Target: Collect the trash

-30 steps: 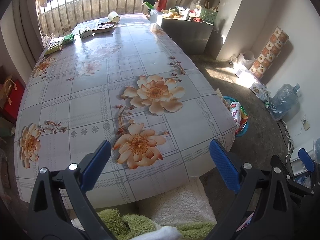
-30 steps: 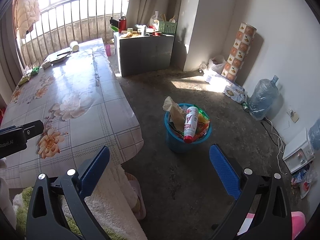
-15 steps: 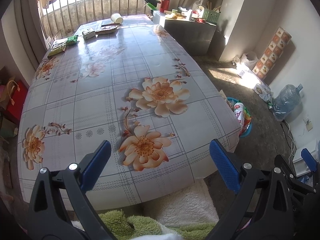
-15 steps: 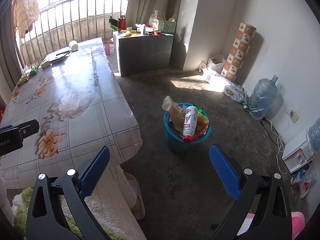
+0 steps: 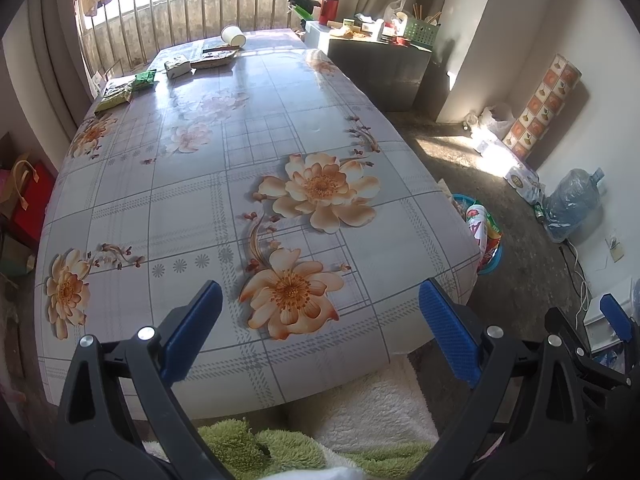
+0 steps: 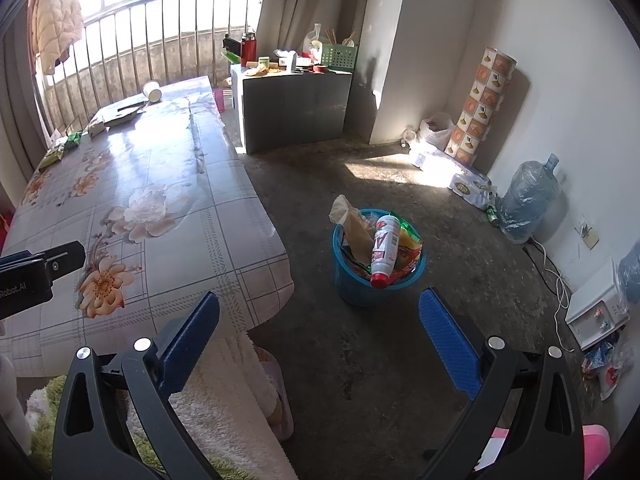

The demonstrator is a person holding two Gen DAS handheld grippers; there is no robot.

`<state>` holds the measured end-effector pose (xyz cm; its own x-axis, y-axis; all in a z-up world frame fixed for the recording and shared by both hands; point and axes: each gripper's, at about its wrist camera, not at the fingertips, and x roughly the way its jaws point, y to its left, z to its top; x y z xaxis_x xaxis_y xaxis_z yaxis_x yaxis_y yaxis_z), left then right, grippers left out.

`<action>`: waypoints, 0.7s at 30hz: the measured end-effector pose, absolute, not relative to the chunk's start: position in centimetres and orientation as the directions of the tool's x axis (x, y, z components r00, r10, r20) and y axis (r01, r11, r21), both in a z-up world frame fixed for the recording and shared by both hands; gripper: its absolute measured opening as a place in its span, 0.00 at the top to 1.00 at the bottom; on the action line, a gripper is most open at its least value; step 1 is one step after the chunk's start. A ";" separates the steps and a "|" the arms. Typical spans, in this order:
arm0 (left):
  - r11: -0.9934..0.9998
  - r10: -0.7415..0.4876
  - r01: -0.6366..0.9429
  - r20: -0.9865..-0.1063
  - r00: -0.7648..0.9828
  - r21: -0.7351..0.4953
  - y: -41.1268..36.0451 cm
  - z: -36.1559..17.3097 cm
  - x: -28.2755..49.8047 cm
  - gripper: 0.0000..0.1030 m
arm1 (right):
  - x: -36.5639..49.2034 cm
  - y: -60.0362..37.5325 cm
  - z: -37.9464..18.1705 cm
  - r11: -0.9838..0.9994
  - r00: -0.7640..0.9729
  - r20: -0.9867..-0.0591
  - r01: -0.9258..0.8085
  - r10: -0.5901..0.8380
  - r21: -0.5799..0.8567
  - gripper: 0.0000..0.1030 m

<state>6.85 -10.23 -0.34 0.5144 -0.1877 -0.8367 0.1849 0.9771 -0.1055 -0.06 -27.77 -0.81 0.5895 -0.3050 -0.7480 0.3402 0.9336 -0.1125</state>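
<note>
Both tongs, left tongs (image 5: 320,328) and right tongs (image 6: 320,328), are spread and empty, while the wrappers (image 5: 120,90) lie far across the desk (image 5: 240,184), nearer the left.

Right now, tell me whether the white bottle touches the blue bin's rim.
Touching. The right wrist view shows the white bottle lying cap down in the blue bin, its red cap resting against the near rim with no gap visible.

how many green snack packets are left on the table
2, both at the far left edge by the railing: a larger packet and a smaller packet just beyond it. Others may hide behind the box.
</note>
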 end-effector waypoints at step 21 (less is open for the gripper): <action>0.976 -0.191 0.190 -0.832 0.520 -0.106 -10.1 -0.1 6.6 0.08 | -0.3 -27.6 -0.9 0.935 0.591 -0.747 0.335 -0.303 -0.115 0.06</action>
<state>6.58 -10.15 -0.09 0.5202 -0.1912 -0.8323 0.1896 0.9762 -0.1058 -0.35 -27.62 -0.90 0.5913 -0.3034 -0.7472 0.3347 0.9353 -0.1149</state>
